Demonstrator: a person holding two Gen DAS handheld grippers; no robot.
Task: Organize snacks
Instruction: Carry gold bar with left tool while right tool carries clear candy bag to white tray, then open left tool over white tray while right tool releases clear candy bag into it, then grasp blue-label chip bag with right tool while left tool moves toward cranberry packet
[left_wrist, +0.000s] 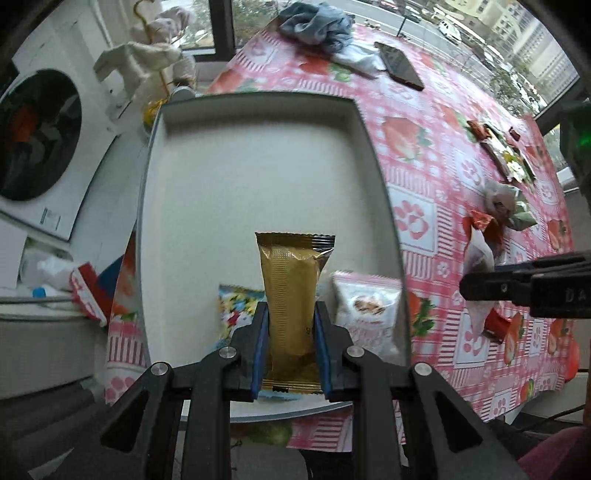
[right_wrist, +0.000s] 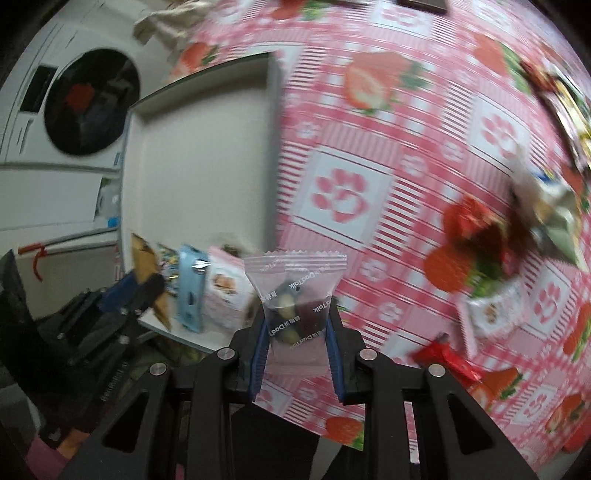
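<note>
Left claw (left_wrist: 290, 325), narrowed onto a gold snack bar (left_wrist: 291, 295), holds it upright above the near end of the white tray (left_wrist: 258, 177), between two packets lying there. Right claw (right_wrist: 297, 332), equally narrow, clamps a clear snack packet (right_wrist: 295, 291) over the pink worktop (right_wrist: 388, 166), beside the tray's near corner.

Home laundry corner by a window: white front-loading washing machine (left_wrist: 35, 147) beside a table under a pink strawberry-and-paw-print checked plastic cloth (left_wrist: 424, 155), crumpled blue clothing (left_wrist: 317, 24), street and apartment blocks outside
</note>
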